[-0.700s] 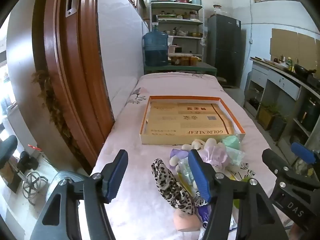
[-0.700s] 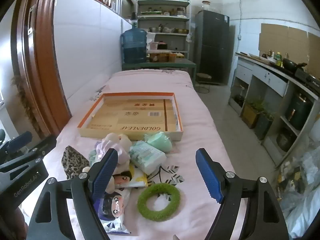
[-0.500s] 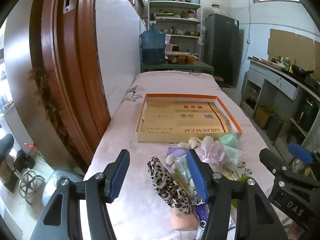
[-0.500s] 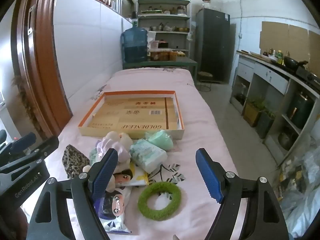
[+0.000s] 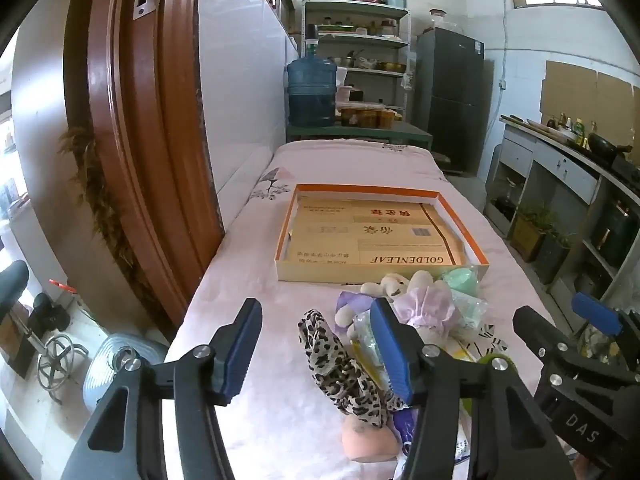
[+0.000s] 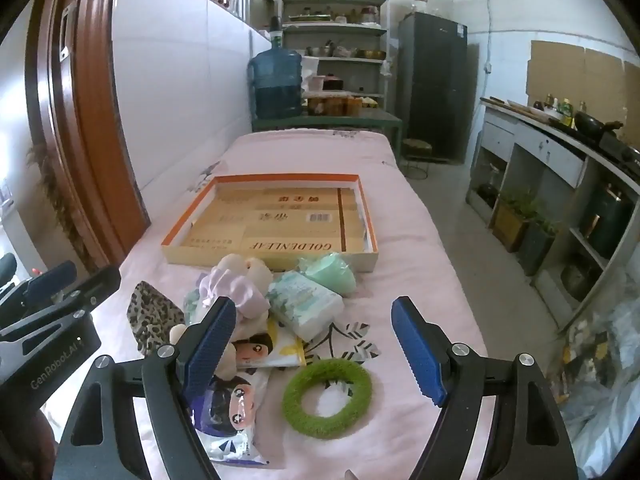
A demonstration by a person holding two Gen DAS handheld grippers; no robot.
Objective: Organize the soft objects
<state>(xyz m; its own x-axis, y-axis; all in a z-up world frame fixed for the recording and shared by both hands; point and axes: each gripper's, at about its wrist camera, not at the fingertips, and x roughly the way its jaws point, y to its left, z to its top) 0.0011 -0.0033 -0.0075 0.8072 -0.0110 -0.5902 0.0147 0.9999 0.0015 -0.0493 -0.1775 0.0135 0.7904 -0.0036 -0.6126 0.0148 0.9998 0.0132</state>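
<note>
Both our left gripper (image 5: 316, 348) and right gripper (image 6: 312, 350) hold jaws released, empty. The soft objects (image 6: 260, 300) lie heaped on the pink surface (image 6: 400, 240) before the empty box tray (image 6: 276, 178), unchanged; the view has shifted slightly.

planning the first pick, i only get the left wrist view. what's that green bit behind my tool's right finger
Observer: A fuzzy green ring, lying flat on the pink cloth.
Operator: is the right tool on it
Observer: No. The right tool is open and empty, above the ring.
Operator: anything on top of the ring
Observer: Nothing. A cartoon-face packet lies close on its left.
</note>
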